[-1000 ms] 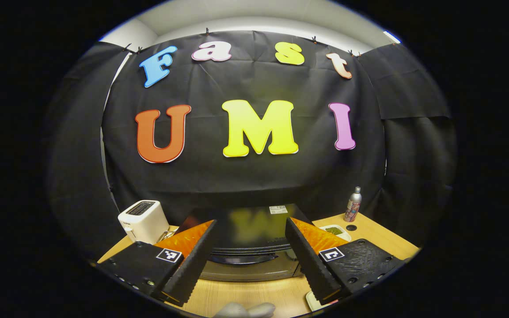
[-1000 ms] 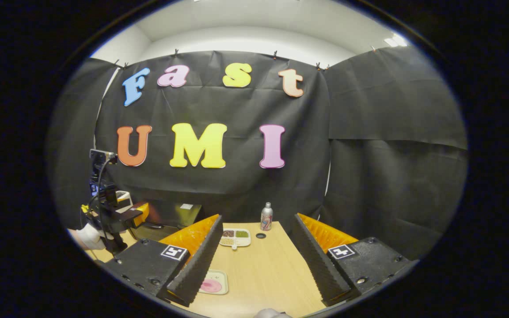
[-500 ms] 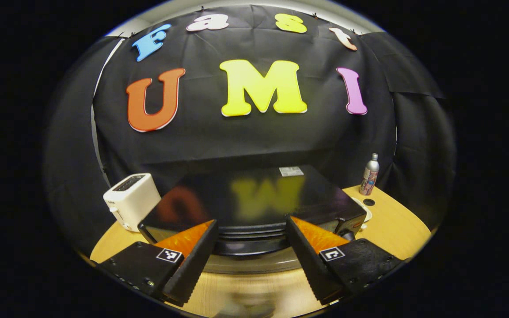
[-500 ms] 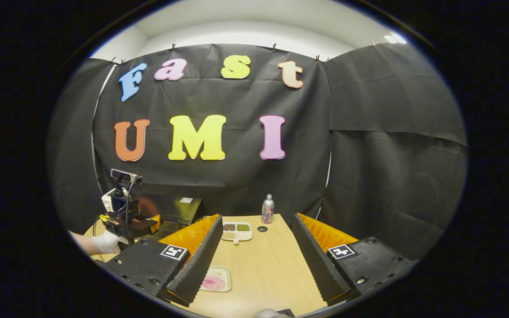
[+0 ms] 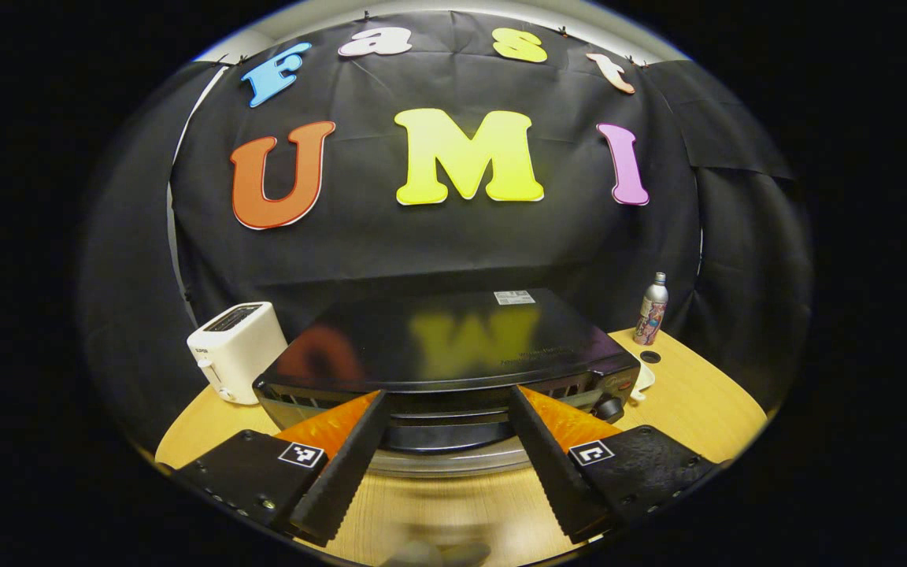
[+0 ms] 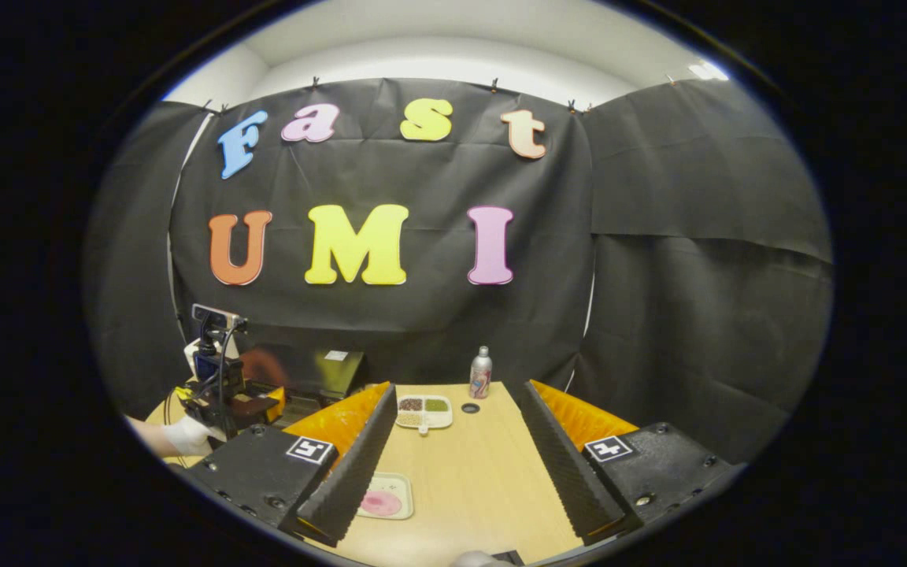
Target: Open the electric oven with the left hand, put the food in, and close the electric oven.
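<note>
The opening step is in hand, judging by how things are lying: the left gripper [image 5: 447, 457] is hovering just in front of the electric oven [image 5: 446, 354], its two fingers spread wide and grasping nothing, with the oven's upper front edge and the curved silver handle [image 5: 446, 463] showing in the gap between them. The door is looking shut, and whether the fingers are touching the handle cannot be told from the left gripper view. The oven is sitting on the wooden table [image 5: 690, 402], between a white toaster [image 5: 235, 350] on one side and a small bottle [image 5: 652, 310] on the other. In the right gripper view the right gripper [image 6: 453, 465] is waiting over bare tabletop, its fingers likewise released and empty; a small tray with pink food [image 6: 384, 499] is lying just beside its left finger, and a divided dish [image 6: 423, 411] is sitting farther back near the bottle. That view is also showing the left gripper [image 6: 221, 394] off to the side by the oven, held by a gloved hand [image 6: 186, 435]. The next move is probably calling for the left fingers to drop a little, close around the handle and draw the door down before the right gripper is going for the food
</note>
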Available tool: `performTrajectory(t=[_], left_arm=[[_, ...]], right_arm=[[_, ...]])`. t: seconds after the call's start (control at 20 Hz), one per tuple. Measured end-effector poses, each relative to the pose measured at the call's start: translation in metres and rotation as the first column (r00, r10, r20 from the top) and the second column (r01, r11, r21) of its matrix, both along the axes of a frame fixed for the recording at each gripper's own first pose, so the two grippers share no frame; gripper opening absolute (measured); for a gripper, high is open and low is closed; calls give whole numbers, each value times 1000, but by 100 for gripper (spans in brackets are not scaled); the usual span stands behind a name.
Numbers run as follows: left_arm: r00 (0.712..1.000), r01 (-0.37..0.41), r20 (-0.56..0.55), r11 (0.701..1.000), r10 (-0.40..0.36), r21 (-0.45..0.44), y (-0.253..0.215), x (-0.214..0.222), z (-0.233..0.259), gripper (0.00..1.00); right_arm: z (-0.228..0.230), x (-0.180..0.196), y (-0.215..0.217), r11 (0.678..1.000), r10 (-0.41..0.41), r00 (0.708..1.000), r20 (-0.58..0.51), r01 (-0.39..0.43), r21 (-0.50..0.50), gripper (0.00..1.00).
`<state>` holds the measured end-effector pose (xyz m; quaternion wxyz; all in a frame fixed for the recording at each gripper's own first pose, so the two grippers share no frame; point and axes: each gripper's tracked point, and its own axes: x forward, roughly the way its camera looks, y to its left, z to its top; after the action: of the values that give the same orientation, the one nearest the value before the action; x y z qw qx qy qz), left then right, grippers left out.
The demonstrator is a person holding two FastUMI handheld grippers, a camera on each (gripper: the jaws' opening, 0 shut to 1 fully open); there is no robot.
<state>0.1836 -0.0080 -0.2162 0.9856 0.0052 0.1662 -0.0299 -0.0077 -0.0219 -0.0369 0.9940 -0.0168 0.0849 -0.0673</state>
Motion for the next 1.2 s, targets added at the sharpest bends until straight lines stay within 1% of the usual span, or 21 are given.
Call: performTrajectory(t=[0.15,0.4,0.75,1.0,1.2], left_arm=[[1000,0,-8,1000,0,-1,0,-11,-3,97],[1000,-5,-31,1000,5,-2,-2,-49,-16,97],[994,-7,-111,1000,6,-11,-3,-95,-49,97],[983,-8,-182,1000,6,-14,-4,-123,-81,97],[965,-9,-262,1000,4,-15,-4,-139,-113,97]], right_arm=[[-2,1,6,1000,15,1000,-6,-15,6,97],[-7,0,12,999,38,999,-13,-38,15,96],[-17,-8,15,998,56,998,-34,-55,27,97],[-25,-13,15,998,60,997,-52,-59,30,96],[-33,-17,14,998,57,996,-70,-56,23,96]])
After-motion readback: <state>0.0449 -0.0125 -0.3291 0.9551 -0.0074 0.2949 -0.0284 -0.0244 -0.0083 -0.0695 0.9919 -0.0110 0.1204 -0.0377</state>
